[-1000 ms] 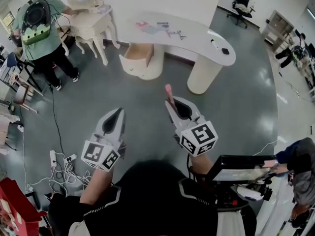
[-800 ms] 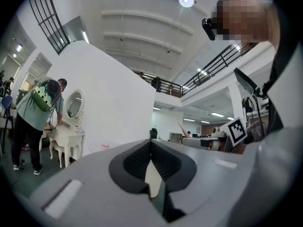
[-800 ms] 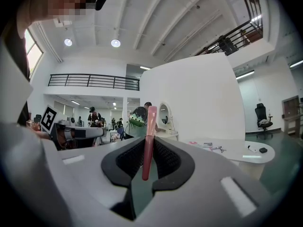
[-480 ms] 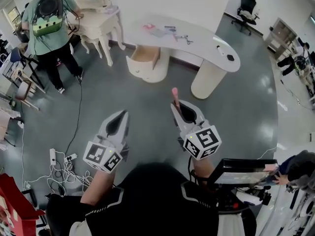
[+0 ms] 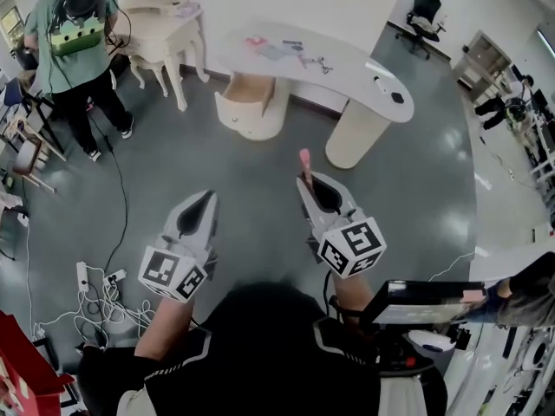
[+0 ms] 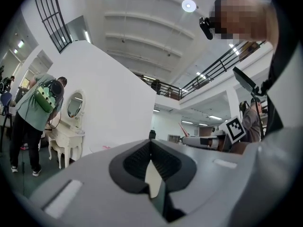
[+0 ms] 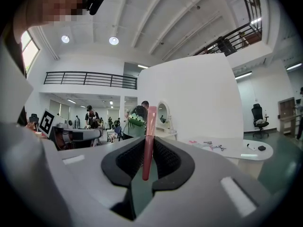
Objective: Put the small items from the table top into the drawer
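Right gripper (image 5: 306,180) clamped on pink stick (image 5: 303,159); left gripper (image 5: 208,196) closed, empty. Drawer (image 5: 245,102) pulled out beneath surface (image 5: 351,69), contents too small to tell; small items (image 5: 286,50) lying on top.

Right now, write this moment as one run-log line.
left gripper: shut, empty | right gripper: shut on pink stick | table: small items on top | drawer: open

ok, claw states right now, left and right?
Left claw: closed, empty.
Right claw: closed on a pink stick.
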A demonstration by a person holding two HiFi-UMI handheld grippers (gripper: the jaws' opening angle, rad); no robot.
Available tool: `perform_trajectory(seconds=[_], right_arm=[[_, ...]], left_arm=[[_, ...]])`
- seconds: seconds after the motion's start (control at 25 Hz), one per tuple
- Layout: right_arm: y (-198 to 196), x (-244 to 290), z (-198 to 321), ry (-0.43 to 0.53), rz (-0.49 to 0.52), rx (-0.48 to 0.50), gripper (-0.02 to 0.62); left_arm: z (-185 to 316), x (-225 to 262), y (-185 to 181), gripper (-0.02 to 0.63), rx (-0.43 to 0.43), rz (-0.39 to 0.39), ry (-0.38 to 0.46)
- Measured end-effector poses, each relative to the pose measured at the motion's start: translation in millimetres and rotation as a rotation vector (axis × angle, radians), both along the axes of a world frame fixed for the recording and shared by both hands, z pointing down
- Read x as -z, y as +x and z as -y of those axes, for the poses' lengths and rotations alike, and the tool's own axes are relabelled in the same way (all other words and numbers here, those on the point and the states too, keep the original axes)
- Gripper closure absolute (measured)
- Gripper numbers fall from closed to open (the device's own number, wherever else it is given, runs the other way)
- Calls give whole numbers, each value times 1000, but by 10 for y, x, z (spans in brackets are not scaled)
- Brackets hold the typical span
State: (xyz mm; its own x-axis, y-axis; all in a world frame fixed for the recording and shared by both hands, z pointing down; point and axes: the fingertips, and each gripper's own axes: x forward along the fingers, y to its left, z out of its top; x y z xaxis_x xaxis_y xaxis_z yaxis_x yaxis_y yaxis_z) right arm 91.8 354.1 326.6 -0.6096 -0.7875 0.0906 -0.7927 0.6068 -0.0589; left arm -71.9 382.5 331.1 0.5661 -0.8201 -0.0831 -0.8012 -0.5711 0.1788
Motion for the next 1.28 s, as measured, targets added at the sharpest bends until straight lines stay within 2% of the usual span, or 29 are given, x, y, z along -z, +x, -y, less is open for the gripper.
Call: perform_trajectory(seconds=[0.32, 0.6, 0.96, 1.28], right_arm=[[-121, 44, -175, 11, -4, -34, 548], [-162, -40, -300, -12, -17, -20, 546], [-519, -98, -133, -21, 2, 38, 546], [-479, -84, 409, -14, 35, 60, 546]], left_arm=[[-59, -57, -70, 606, -62, -20, 8], [-161, -130, -99, 606, -61, -40, -3], [-136, -175, -487, 606, 0, -15, -19], [258, -131, -415, 606, 15, 55, -11]])
